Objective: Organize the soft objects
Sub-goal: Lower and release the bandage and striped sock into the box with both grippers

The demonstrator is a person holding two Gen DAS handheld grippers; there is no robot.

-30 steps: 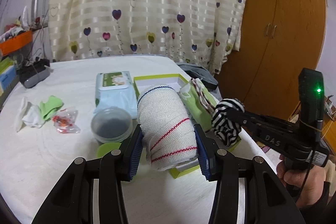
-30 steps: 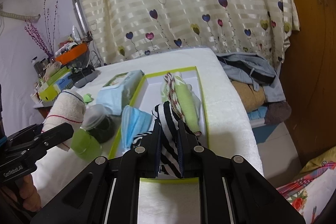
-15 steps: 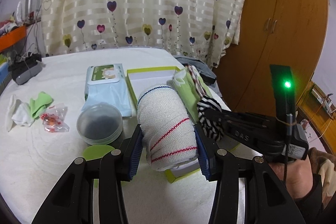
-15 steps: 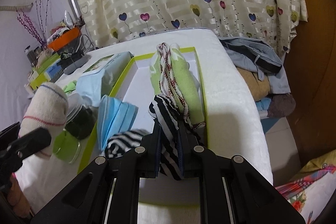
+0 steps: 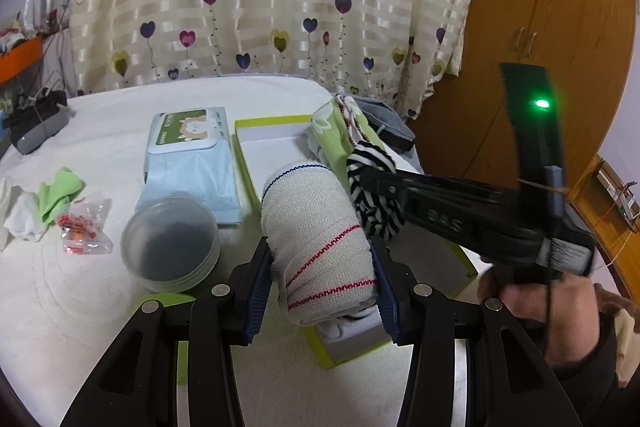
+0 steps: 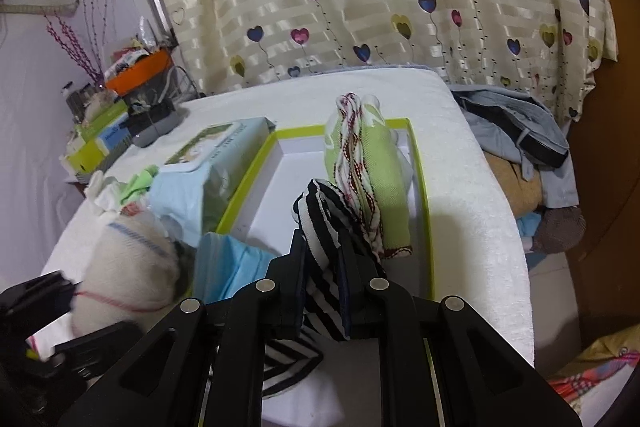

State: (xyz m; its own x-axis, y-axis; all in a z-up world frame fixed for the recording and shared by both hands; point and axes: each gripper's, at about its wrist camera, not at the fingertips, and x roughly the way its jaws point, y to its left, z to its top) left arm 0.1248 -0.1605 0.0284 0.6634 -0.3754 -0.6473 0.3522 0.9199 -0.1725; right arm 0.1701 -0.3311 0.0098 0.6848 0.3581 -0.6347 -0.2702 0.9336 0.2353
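Observation:
My left gripper (image 5: 322, 269) is shut on a rolled white cloth with red and blue stitching (image 5: 316, 227), held over the near end of a white box with a lime-green rim (image 5: 256, 123). The roll also shows in the right wrist view (image 6: 128, 267). My right gripper (image 6: 322, 271) is shut on a black-and-white striped cloth (image 6: 320, 223), held over the same box (image 6: 416, 155); it also shows in the left wrist view (image 5: 374, 183). Folded green and patterned cloths (image 6: 372, 179) stand in the box along its right side. A blue cloth (image 6: 228, 267) lies at its near left.
A pack of wet wipes (image 5: 188, 155) and a round lidded container (image 5: 172, 247) lie left of the box. Small green and white cloths (image 5: 40, 203) and a packet (image 5: 82, 231) lie farther left. Clothes (image 6: 520, 147) are piled off the bed's right edge, by a wooden wardrobe (image 5: 540, 27).
My right gripper has moved forward over the box with the striped cloth, closer to the folded green cloths. My left gripper keeps the white roll and has shifted slightly toward the box.

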